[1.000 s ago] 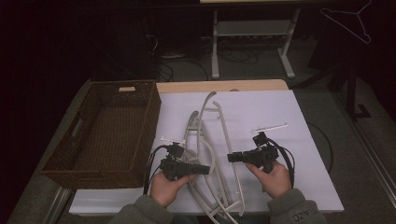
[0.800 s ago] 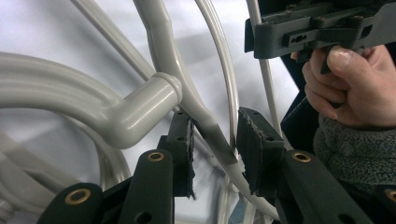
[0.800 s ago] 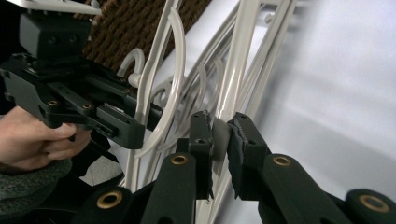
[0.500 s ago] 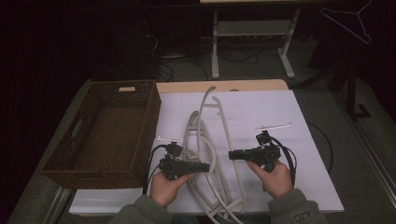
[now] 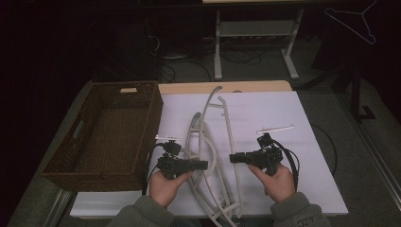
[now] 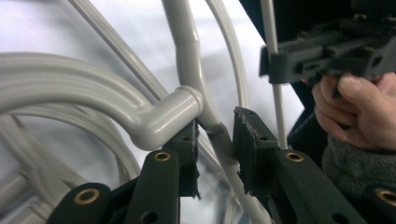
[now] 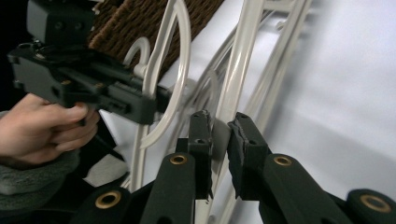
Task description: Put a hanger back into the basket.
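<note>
Several white plastic hangers (image 5: 222, 142) lie tangled on the white table cover (image 5: 265, 113). My left gripper (image 5: 205, 164) points right into the pile. In the left gripper view its jaws stand on either side of a hanger arm (image 6: 217, 133) just past the hook's bend, and the arm fills the gap between the pads. My right gripper (image 5: 231, 158) points left at the outer hanger. In the right gripper view its narrow-set jaws pinch a straight hanger bar (image 7: 243, 60). The two gripper tips face each other a short way apart.
A brown wicker basket (image 5: 142, 142) with nothing in it stands at the table's left, close to my left hand. A thin white strip (image 5: 275, 128) lies on the cover behind my right gripper. One more hanger (image 5: 352, 21) hangs at the far upper right.
</note>
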### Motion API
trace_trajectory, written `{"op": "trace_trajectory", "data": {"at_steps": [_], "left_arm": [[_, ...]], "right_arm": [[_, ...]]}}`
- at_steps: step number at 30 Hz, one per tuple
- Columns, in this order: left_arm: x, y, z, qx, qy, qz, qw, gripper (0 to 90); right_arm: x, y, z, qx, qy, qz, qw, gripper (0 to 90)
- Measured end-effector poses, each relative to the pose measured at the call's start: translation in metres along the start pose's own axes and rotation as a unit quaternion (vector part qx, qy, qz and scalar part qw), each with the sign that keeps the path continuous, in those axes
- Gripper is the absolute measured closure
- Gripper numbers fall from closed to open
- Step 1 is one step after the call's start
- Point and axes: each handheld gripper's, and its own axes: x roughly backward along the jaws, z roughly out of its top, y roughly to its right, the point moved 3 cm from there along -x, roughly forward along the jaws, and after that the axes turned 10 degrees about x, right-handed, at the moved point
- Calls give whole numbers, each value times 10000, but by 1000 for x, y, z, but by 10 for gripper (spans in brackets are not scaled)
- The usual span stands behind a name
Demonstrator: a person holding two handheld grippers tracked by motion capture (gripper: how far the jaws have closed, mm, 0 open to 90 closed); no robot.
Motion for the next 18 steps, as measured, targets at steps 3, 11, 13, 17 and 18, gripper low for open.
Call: {"op": "trace_trajectory", "data": {"at_steps": [3,11,13,17,18], "left_arm": [[1,1,2,-19,-4,17,10000,716],[8,1,9,-54,-122,-100,9999,750],[9,3,10,-31,-150,-162,9998,756],[14,3,11,4,-230,-317,9992,773],[15,3,11,28,-242,-368,9990,777]], "right_arm": [[0,-1,0,-13,-6,7,10000,787],[2,-7,2,85,53,95,9999,793],[3,-8,3,154,100,87,9998,782],[5,-11,5,169,156,125,9997,682],[5,-11,5,185,183,126,9996,648]]}}
